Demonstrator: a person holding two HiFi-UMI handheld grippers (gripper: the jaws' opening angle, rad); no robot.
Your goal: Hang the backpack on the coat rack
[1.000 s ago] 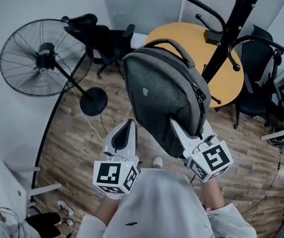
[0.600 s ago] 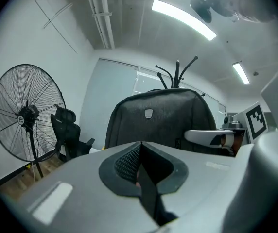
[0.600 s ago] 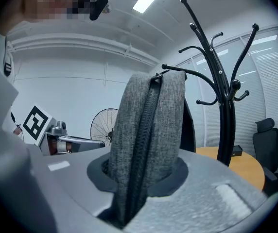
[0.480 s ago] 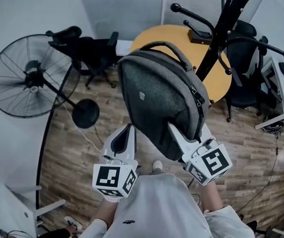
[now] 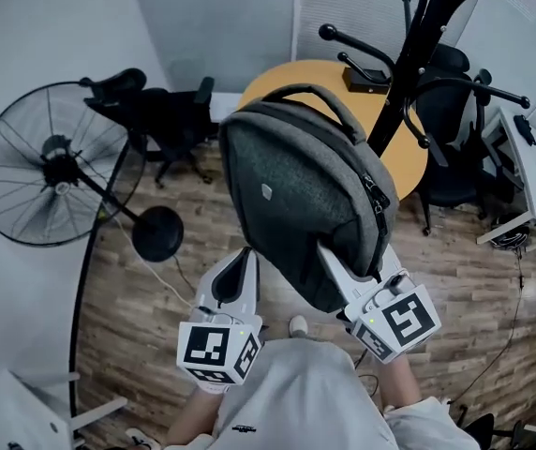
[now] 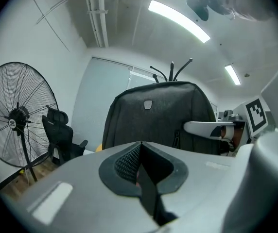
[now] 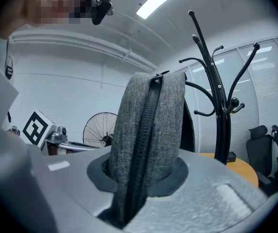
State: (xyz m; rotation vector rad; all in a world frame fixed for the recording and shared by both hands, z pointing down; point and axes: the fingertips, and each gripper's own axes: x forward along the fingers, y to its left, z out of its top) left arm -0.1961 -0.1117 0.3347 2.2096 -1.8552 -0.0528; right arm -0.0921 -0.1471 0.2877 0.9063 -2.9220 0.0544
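Note:
A grey backpack [image 5: 301, 200] hangs in the air in front of me, its top handle [image 5: 320, 97] pointing toward the black coat rack [image 5: 416, 59]. My right gripper [image 5: 332, 251] is shut on the backpack's lower right zipper edge [image 7: 144, 130], which fills the gap between its jaws. My left gripper [image 5: 245, 257] sits just left of the backpack's lower edge, shut with nothing between its pads [image 6: 129, 161]. From the left gripper view the backpack [image 6: 158, 115] hides most of the rack; only hook tips [image 6: 172, 71] show above it. The rack [image 7: 219, 106] stands right of the bag in the right gripper view.
A round yellow table [image 5: 291, 75] stands behind the backpack at the rack's foot. A big standing fan [image 5: 57, 172] and a black chair [image 5: 160, 115] are at the left. Another black chair [image 5: 455, 162] and a white desk [image 5: 530, 181] are at the right. The floor is wood.
The backpack and my right gripper have risen slightly and come a bit nearer the rack's hooks. The left gripper has stayed shut beside the bag.

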